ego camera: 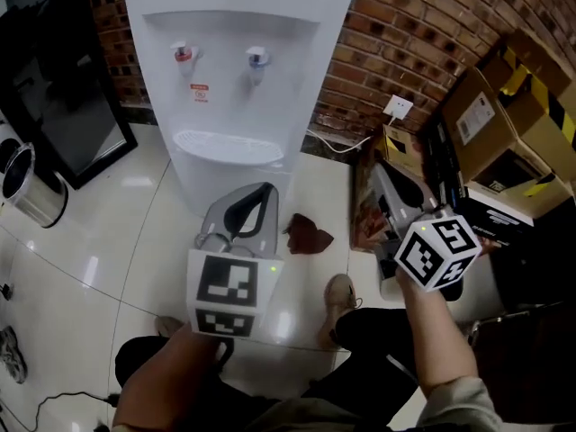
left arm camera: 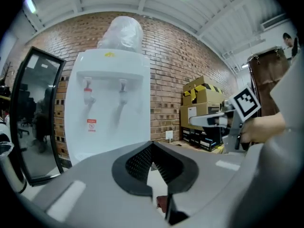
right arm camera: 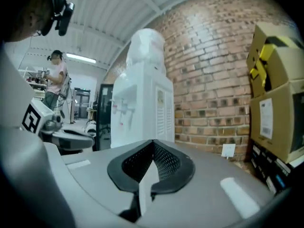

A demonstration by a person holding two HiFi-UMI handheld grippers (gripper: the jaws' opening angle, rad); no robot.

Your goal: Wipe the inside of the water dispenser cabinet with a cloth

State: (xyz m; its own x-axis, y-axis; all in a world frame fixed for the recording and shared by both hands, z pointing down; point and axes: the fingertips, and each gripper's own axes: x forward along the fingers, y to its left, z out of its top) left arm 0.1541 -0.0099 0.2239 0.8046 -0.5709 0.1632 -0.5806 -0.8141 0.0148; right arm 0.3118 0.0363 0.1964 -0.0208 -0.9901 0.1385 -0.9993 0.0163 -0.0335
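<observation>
While the ribbed black jaws of left gripper [left arm camera: 152,145] and right gripper [right arm camera: 153,142] are clenched on nothing, a crumpled reddish-brown cloth [ego camera: 308,235] lies on the glossy floor [ego camera: 117,232] before the white water dispenser [ego camera: 236,79], whose red label [ego camera: 200,93] looks too blurred to read.

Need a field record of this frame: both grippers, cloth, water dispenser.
left gripper: shut, empty
right gripper: shut, empty
cloth: reddish-brown, crumpled on the floor, in neither gripper
water dispenser: upright in front of the brick wall, beyond the cloth
wiping: not under way
</observation>
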